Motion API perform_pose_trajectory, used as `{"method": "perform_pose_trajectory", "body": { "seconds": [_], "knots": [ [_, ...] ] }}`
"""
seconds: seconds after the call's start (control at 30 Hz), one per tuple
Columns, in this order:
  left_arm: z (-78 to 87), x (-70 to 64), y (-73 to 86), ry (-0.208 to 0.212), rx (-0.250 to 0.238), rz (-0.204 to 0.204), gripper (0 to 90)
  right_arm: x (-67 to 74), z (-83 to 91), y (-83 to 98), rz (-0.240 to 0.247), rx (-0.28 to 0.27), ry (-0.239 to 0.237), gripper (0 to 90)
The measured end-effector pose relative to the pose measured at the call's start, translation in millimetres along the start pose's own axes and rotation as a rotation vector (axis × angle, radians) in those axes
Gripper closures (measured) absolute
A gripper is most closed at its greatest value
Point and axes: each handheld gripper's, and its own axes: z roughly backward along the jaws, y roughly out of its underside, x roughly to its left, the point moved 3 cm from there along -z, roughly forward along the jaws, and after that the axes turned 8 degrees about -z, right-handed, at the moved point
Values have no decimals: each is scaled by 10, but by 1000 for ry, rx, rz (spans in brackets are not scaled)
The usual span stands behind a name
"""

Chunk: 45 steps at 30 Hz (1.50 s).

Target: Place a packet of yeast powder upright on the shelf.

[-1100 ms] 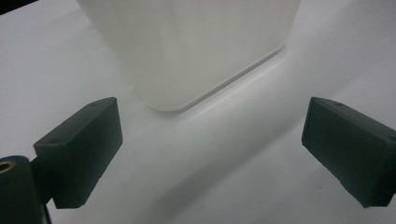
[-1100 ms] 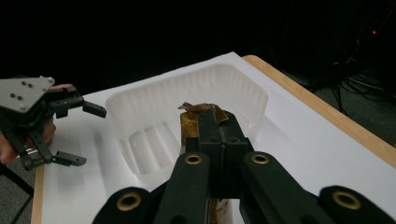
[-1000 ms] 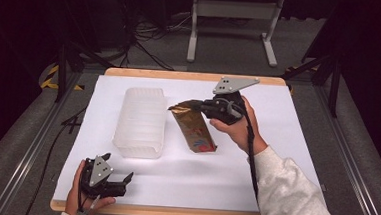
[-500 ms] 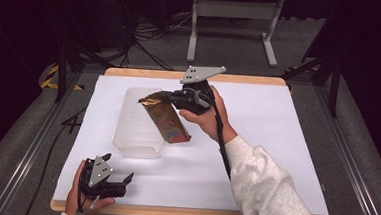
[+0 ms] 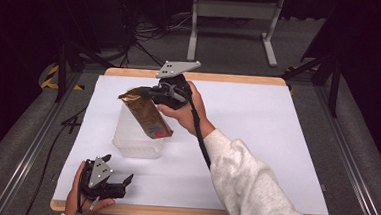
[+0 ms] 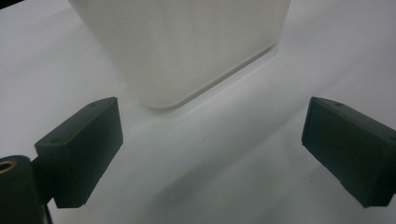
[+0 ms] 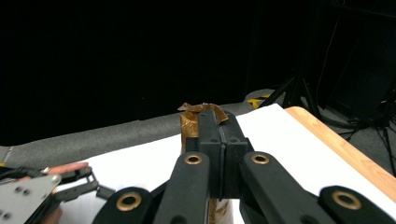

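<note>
Overhead, the right gripper (image 5: 152, 91) had its jaws clamped tight on the crumpled top of a brown packet (image 5: 147, 114), which hung slanting down over the open clear tub (image 5: 135, 141), its lower end at the tub's right rim. In the right gripper view the two jaws met flat together with the packet's top (image 7: 201, 112) sticking out past them. The tub stood on the white sheet (image 5: 257, 136) left of the middle, with nothing between packet and tub. The left gripper (image 5: 116, 185) rested near the table's front left edge, just before the tub, jaws spread wide and holding nothing; in the left gripper view the tub's near wall (image 6: 187, 46) stood ahead of them, apart. Beyond the wooden table edge (image 5: 230, 78) stood a grey metal frame (image 5: 233, 25) among dark cables.
</note>
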Motion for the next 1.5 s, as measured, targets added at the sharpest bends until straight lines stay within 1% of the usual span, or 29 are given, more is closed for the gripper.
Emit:
{"method": "perform_pose_trajectory", "body": {
  "seconds": [0.17,0.3,0.37,0.43,0.5,0.57,0.63,0.7,0.8,0.87,0.93,1.03,1.13,1.23,1.5],
  "knots": [
    [5,1,4,4,3,-3,61,21,-142,-24,5,-11,10,900],
    [2,-3,4,6,2,-5,62,19,-216,-33,-13,-29,9,900],
    [1,0,6,6,3,-5,62,19,-263,-30,-27,-39,9,900],
    [-1,1,7,5,3,-5,62,21,-301,-22,-47,-52,-1,900],
    [1,-1,8,7,3,-6,62,32,-329,-13,-42,-58,10,900],
    [2,0,11,6,5,-5,62,44,-347,2,-50,-67,0,900],
    [2,0,15,6,2,-4,62,53,-355,20,-48,-74,-9,900],
    [2,-1,16,4,3,-4,63,53,-370,55,-45,-71,-1,900],
    [8,-6,15,2,3,-4,62,54,-388,118,-41,-57,-1,900],
    [7,-3,17,3,5,-4,62,47,-401,178,-47,-48,-10,900],
    [5,-3,16,2,6,-5,62,44,-404,235,-53,-52,-30,900],
    [2,-2,17,3,10,-9,62,39,-405,313,-50,-44,-39,900],
    [2,2,19,4,7,-6,62,21,-388,396,-51,-32,-34,900],
    [-2,-2,14,3,12,-11,62,-15,-369,464,-53,-18,-30,900],
    [-14,-7,12,2,19,-21,62,-69,-286,541,-47,-2,-26,899]
  ]
}}
